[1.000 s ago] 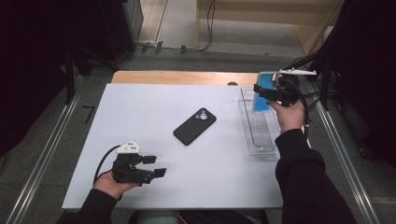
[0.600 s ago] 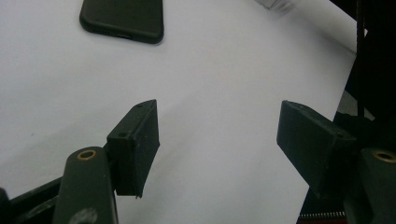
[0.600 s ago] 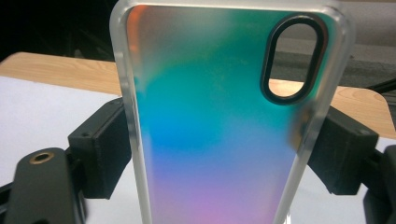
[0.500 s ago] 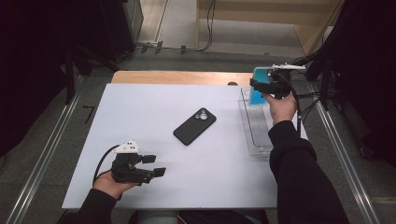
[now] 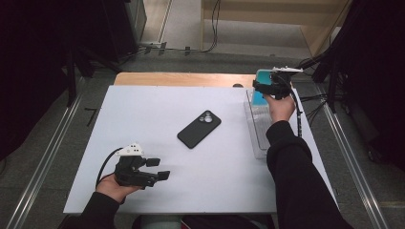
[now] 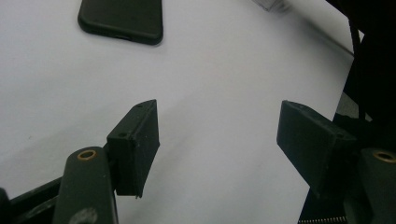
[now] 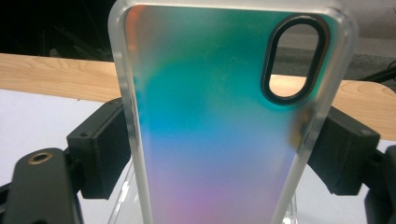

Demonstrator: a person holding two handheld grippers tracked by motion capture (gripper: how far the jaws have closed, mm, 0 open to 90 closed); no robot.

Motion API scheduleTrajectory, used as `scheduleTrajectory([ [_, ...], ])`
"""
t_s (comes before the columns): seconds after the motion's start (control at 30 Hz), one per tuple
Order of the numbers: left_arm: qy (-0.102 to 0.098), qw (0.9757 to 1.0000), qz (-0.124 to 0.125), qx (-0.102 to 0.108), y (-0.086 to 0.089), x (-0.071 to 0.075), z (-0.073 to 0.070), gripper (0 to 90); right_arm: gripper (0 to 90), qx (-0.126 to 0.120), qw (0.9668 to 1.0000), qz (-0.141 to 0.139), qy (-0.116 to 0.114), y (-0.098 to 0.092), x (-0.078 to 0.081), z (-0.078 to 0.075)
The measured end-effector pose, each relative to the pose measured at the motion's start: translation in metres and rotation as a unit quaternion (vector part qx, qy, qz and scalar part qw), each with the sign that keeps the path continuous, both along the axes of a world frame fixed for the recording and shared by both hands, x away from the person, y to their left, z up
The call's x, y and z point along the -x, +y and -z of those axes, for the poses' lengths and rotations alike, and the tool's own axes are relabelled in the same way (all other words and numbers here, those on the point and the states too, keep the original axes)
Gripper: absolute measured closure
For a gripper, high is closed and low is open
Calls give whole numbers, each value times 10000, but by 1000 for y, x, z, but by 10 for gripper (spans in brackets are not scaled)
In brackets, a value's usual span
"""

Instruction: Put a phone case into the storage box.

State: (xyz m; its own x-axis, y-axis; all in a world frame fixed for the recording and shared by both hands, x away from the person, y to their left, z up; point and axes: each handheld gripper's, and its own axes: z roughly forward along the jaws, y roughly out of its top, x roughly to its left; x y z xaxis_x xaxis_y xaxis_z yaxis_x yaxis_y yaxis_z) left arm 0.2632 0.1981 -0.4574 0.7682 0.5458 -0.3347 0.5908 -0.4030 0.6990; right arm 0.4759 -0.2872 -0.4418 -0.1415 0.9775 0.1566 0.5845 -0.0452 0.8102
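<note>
Iridescent phone case (image 7: 219,121) upright in right tongs (image 5: 272,86); left tongs (image 5: 155,168) wide, resting low.

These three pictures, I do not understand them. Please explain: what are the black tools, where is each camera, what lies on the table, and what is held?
A person holds a two-jaw gripper in each hand. The high view looks down on the white table. The other two cameras ride on the grippers and look along their jaws. A black phone lies mid-table and a clear tray at the right edge. The left gripper is open, nothing between its jaws. The right gripper clamps an iridescent phone case by its edges above the tray.
</note>
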Motion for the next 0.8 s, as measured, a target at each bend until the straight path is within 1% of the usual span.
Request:
scheduleTrajectory([
  [0.13,-12,10000,-20,9,0,0,0,303,145,141,9999,10,7,1,-3,4],
  [0.2,-8,10000,-19,15,0,0,0,303,145,127,9999,14,83,2,-6,6],
  [0.27,-4,10000,-16,18,0,0,0,303,144,148,9998,32,107,3,-9,9],
  [0.33,-6,10000,-14,21,0,0,0,303,144,83,9999,34,57,4,-10,11],
  [0.4,3,10000,-18,16,-1,0,0,303,143,26,10000,40,61,6,-12,13],
  [0.5,5,10000,-13,16,0,0,1,303,140,35,10000,10,62,8,-13,16],
  [0.57,4,10000,-8,30,0,0,0,304,114,49,10000,19,10,9,-14,17],
  [0.63,10,10000,-6,26,0,0,0,304,109,73,10000,13,-5,10,-14,16],
  [0.7,2,10000,-13,15,-1,0,0,304,109,20,10000,-18,11,10,-14,17],
  [0.8,-4,10000,-10,32,-1,0,1,303,109,31,10000,-32,30,9,-14,17],
])
